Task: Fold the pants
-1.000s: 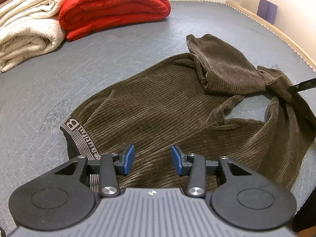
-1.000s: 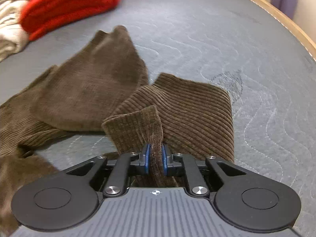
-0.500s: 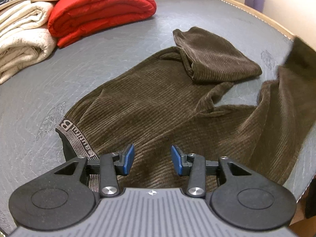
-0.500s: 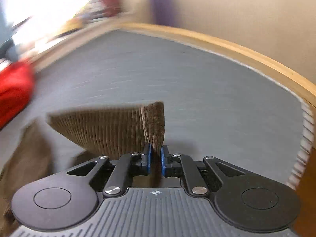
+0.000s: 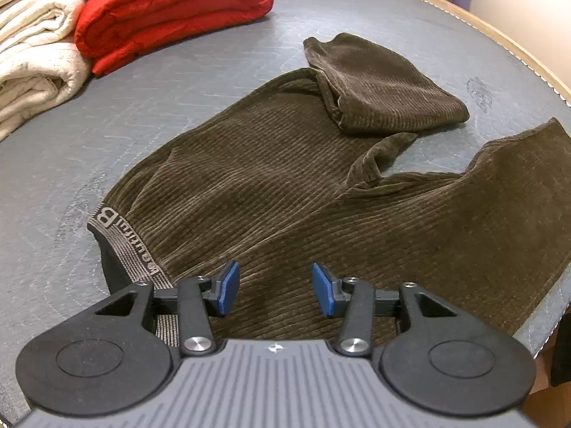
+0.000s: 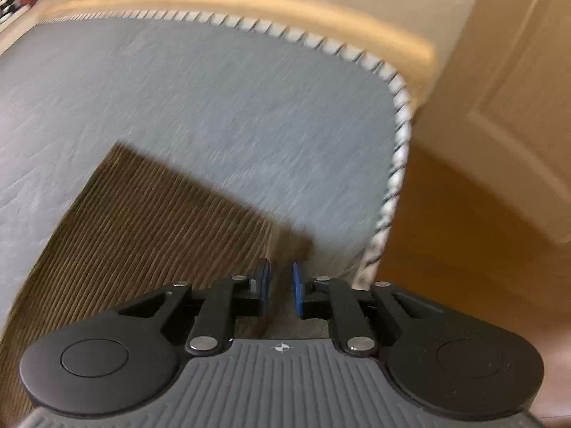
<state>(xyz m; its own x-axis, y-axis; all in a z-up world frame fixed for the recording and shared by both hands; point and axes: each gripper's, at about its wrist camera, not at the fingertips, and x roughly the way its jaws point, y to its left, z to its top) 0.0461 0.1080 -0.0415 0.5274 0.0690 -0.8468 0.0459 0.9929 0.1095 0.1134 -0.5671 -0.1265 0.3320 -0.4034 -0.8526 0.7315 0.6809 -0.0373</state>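
Left wrist view has the brown corduroy pants (image 5: 271, 185) spread out on the grey quilted mattress (image 5: 178, 82), waistband with the lettered elastic (image 5: 125, 246) at the near left. One leg is doubled back on itself up top (image 5: 385, 85), the other runs off to the right edge of the bed. The left gripper (image 5: 276, 289) hangs over the waist area with its blue pads (image 5: 228, 287) well apart and spreading wider, nothing pinched between them.

Over in the right wrist view, pretty blurry, the right gripper (image 6: 280, 292) sits at the cuff end of the leg (image 6: 142, 221) near the mattress corner (image 6: 396, 135). Its jaws are letting go, narrow gap showing, cloth still between but the pads don't look pressed on it.

Folded red blanket (image 5: 171, 10) and cream blanket (image 5: 35, 60) sit at the far left, well away from the pants. A wooden bed frame (image 6: 249, 0) rims the mattress.
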